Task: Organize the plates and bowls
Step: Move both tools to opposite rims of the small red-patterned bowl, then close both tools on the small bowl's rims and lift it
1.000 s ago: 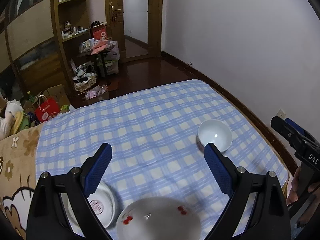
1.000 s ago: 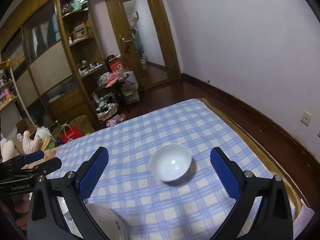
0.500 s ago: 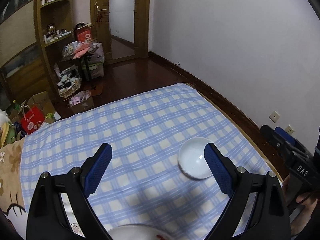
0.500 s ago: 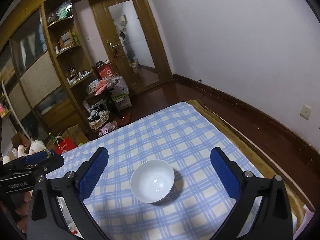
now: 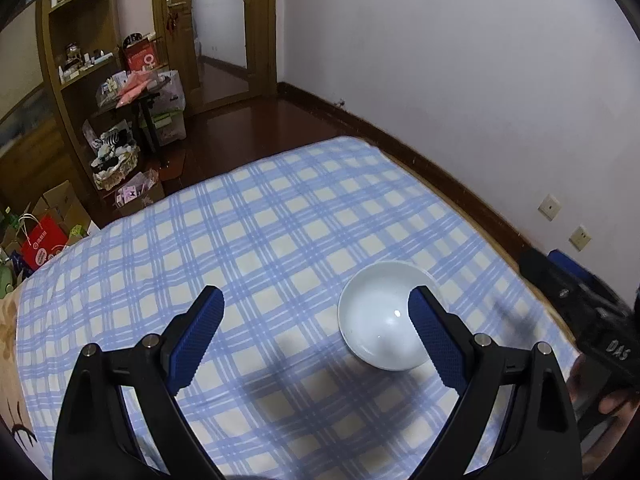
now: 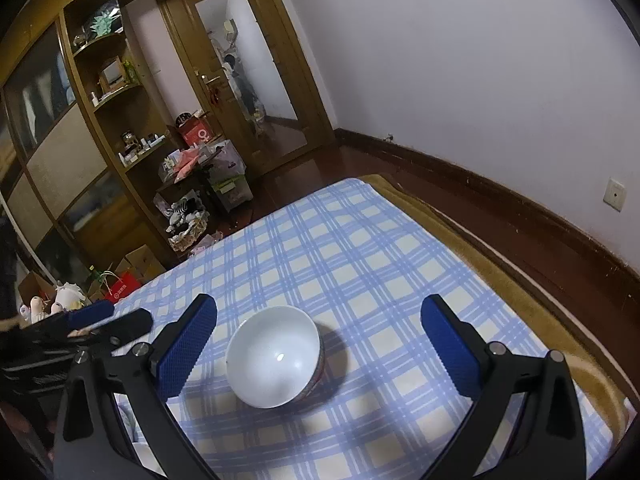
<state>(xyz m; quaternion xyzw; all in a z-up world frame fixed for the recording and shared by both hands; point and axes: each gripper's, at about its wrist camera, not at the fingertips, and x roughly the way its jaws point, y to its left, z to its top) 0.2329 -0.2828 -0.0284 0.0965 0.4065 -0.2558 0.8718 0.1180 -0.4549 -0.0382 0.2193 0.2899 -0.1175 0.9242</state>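
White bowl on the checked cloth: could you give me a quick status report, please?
Left tongs open, empty. Right tongs open, empty, bowl between the fingers' lines, not gripped. White bowl upright on checked cloth. Nothing in the way.

Bowl (image 6: 276,356) on the cloth (image 6: 360,240), shelves (image 6: 112,92) behind

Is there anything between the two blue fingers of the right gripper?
Yes. In the right wrist view, the white bowl sits on the checked cloth between the open right gripper's fingers, nearer the left one.
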